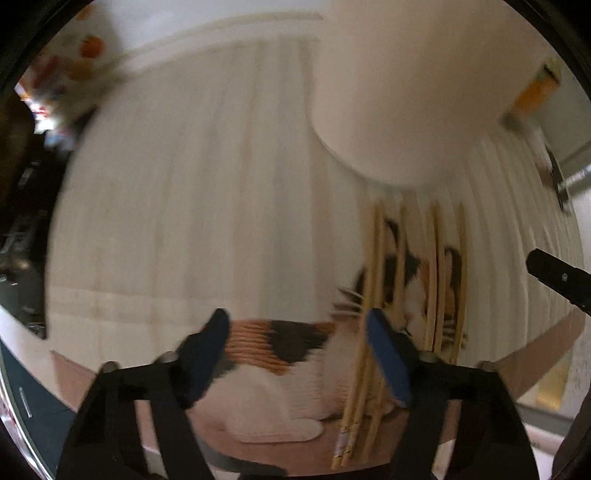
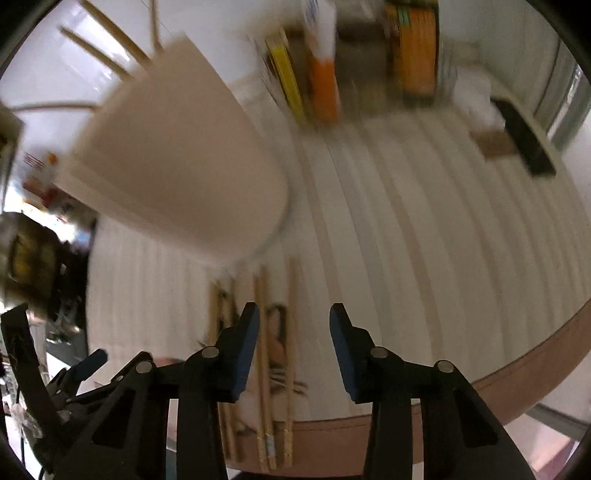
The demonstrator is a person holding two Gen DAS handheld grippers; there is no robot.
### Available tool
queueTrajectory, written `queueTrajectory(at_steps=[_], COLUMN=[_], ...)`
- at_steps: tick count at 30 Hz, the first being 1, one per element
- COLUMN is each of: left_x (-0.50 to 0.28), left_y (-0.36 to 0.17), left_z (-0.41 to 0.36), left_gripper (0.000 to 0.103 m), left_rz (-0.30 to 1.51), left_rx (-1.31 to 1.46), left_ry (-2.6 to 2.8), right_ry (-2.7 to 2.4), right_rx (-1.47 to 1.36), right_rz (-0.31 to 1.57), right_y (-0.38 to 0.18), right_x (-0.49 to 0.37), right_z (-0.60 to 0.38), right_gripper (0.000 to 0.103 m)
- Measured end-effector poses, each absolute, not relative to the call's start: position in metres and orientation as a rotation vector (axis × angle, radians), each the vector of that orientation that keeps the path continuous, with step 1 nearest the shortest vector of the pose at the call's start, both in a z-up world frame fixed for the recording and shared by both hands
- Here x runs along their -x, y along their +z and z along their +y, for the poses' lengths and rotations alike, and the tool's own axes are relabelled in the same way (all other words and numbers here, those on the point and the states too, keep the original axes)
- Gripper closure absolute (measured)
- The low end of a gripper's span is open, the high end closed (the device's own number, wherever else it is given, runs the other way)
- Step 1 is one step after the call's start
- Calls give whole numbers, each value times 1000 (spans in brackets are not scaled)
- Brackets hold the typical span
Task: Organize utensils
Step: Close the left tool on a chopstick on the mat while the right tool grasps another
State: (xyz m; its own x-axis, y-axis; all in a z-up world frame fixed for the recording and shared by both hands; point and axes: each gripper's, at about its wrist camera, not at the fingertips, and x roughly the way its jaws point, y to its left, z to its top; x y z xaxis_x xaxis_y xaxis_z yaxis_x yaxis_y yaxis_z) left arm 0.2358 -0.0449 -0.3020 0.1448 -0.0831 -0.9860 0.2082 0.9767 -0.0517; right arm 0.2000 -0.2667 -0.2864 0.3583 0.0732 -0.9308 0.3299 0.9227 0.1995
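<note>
Several wooden chopsticks [image 1: 431,258] lie side by side on a white ribbed mat [image 1: 184,184] with a calico cat print. A tall cream cup [image 1: 406,92] stands just beyond them. My left gripper [image 1: 299,336] hangs open over the cat print, its right finger against the leftmost sticks, nothing between the pads. In the right wrist view the same chopsticks [image 2: 291,332] run between the fingers of my right gripper [image 2: 295,325], which is open, its pads clear of them. The cup [image 2: 177,155] holds a few more chopsticks [image 2: 107,29]. Both views are blurred.
Orange and yellow boxes [image 2: 325,81] stand along the back of the mat, and a black flat object [image 2: 524,140] lies at the far right. The mat's brown border [image 2: 517,384] runs along the near edge. The left gripper [image 2: 88,362] shows at the lower left.
</note>
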Motion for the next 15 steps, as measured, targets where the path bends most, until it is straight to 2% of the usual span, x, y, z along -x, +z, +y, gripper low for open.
queueTrajectory(at_steps=[1,2,3,5,9,11,13,15], left_x=[-236,-237,-237,-238,-237,-236,-234,-236], left_y=[-309,-316,-322,-325,-328,-328,-328,-328], left_z=[-49,-53,-57,-63,-78,-84,-86,-80], left_gripper=[50,64,70,70,84,86,97,99], left_rz=[1430,1450,1466,1450,1441,1430,1418,1425], left_rx=[-101,-98,-90,-77,-139,-182,-205,-176], left_ry=[-228,-243,-260,-292,-305,-293,-275,-264], right_ry=[-180,-184,-191,-205,-228,-236,-244,-245], right_rx=[-385,-387,-391,-388,-387,-389,-384,-385], right_rz=[1224,1235,1250,1264,1286,1291,1296,1296], right_y=[-297,-302,-308,-315,-325,-325,-324,-324], right_x=[-198,-196,-194,-191,-185,-188,-187,-186], right_z=[-268,-268,-269,-271,-275,-279,-279,-279], right_gripper=[63,63,63,63,63,63,63,63])
